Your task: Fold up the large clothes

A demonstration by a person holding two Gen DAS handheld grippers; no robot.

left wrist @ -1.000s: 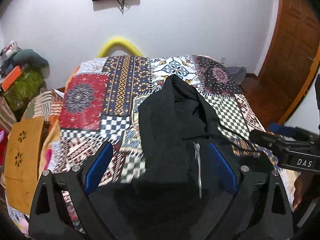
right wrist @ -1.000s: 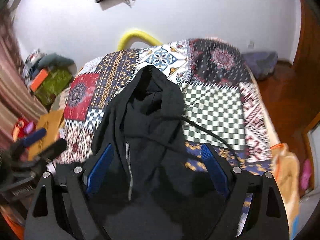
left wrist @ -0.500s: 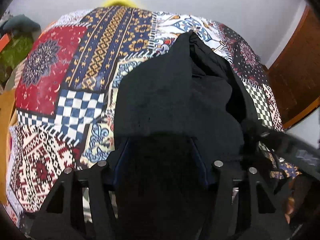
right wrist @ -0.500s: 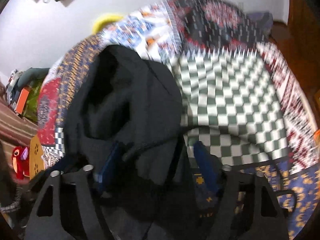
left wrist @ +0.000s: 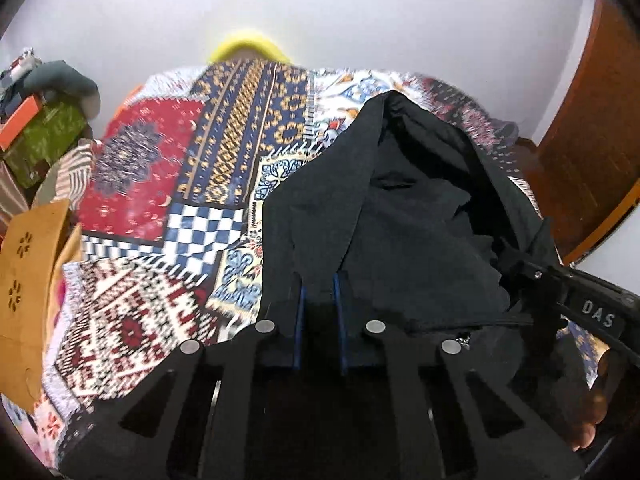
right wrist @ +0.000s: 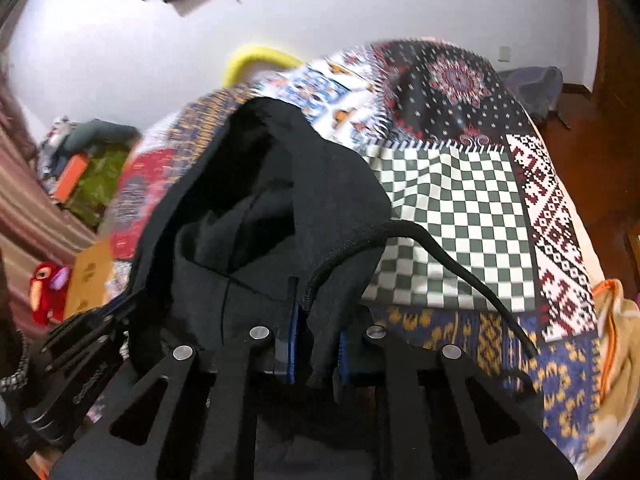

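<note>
left gripper (left wrist: 319,280): was wide open, now closing on black hoodie (left wrist: 400,208) | right gripper (right wrist: 316,308): same, pinching the hoodie fabric

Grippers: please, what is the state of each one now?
Left gripper: jaws closing on the black hoodie.
Right gripper: shut on the hoodie's fabric.

A bed (right wrist: 460,200) under a patchwork-patterned cover stands against a plain white wall (left wrist: 400,20), with a yellow curved bar (right wrist: 256,58) at its head, a wooden door (left wrist: 592,140) to one side, and clutter (left wrist: 44,128) piled opposite.
</note>
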